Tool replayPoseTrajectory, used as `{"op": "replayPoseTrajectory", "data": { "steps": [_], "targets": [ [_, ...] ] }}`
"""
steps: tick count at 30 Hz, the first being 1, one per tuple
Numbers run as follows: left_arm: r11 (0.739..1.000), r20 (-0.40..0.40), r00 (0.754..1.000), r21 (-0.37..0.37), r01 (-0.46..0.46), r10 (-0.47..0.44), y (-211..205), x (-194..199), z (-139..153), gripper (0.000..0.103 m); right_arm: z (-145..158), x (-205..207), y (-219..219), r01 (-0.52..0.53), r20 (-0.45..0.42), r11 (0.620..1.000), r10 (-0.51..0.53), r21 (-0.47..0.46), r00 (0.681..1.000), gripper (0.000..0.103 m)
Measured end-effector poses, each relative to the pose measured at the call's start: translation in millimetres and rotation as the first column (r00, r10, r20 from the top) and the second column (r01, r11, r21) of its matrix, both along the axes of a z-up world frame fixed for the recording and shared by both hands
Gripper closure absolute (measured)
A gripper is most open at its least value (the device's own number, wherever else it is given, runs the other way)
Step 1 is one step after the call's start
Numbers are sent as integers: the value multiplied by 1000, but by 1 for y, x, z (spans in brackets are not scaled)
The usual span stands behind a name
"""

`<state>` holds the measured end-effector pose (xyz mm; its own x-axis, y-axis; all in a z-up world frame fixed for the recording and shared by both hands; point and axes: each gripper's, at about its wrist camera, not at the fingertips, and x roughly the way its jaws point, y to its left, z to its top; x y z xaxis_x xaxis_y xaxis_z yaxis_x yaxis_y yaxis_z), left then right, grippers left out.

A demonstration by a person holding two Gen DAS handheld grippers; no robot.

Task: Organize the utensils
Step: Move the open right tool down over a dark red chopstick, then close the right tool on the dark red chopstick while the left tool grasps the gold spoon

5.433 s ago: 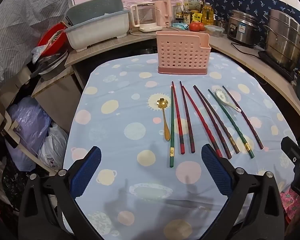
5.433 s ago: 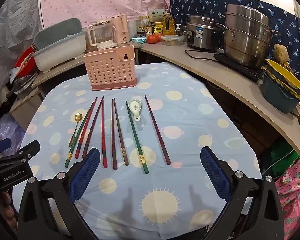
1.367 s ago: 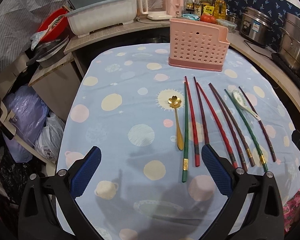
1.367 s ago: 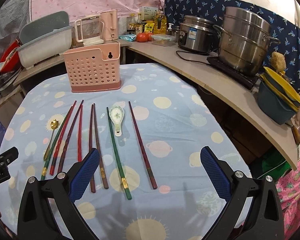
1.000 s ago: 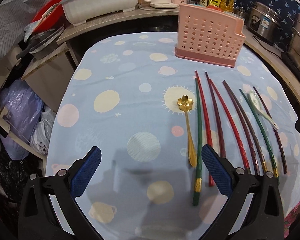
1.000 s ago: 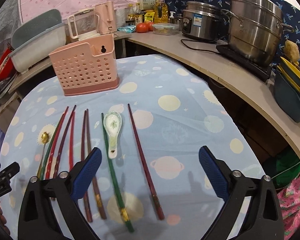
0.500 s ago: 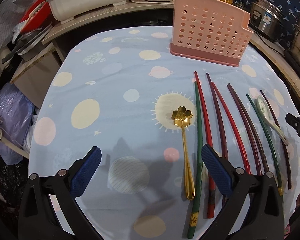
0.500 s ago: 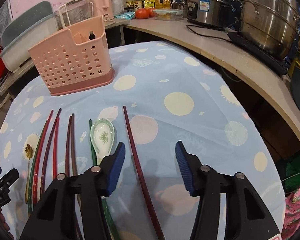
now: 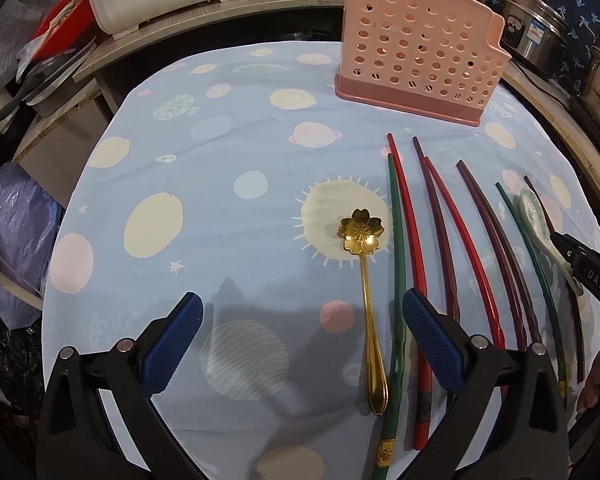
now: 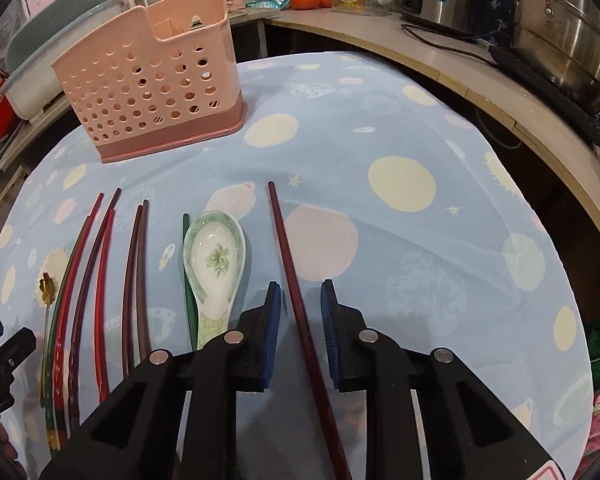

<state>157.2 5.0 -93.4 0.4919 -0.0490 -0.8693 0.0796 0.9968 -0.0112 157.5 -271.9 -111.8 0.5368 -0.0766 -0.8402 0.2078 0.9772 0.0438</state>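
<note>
1. My right tool (image 10: 300, 332) sits low over the table (image 10: 440, 240), its blue pads narrowed to a small gap on either side of the dark red chopstick (image 10: 288, 248). I can see a sliver of space between each pad and the stick, so it is not clamped.
2. That chopstick lies flat at the right end of the row, just right of the ceramic spoon (image 10: 214, 256).
3. The spoon lies bowl up, its handle close to my right tool's left pad, and a green chopstick (image 10: 187, 264) runs along its left side.
4. My left tool (image 9: 300, 340) hangs with its pads wide apart and nothing between them.
5. The gold flower spoon (image 9: 364, 276) lies flat just inside its right pad, at the left end of the row.
6. The pink holder (image 9: 416, 60) stands upright at the far side of the table, well apart from the utensils.
</note>
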Motion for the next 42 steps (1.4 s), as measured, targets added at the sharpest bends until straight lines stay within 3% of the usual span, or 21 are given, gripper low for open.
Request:
{"op": "replayPoseTrajectory", "data": {
  "steps": [4,10,13,21,28,32,35,42],
  "targets": [
    [1000,-5,1000,-6,2,-2,1,2,-3,10,0,0,3,-21,-1,1000,21,-6,1000,95],
    [1000,-40,999,-29,-2,1,4,8,-13,20,2,-7,0,-17,1,1000,17,14,1000,96],
    [1000,-29,1000,-23,11,-12,1,9,-13,23,2,-11,-3,-8,-1,1000,8,30,1000,96],
    [998,6,998,7,60,-60,-12,10,-13,41,1,-14,-5,0,-6,999,0,53,1000,96],
    [996,24,996,-14,90,-90,-13,2,-9,75,3,-21,-5,2,-7,998,-1,67,1000,96],
    [993,8,995,-64,96,-96,-7,-2,-7,98,8,-30,-5,4,1,997,-4,72,1000,97],
    [989,-10,996,-116,89,-91,0,-7,-4,101,16,-39,-6,4,18,998,-6,70,1000,97],
    [986,0,995,-132,100,-101,2,-28,5,102,30,-60,-6,10,48,998,-13,69,999,98]
  ]
}}
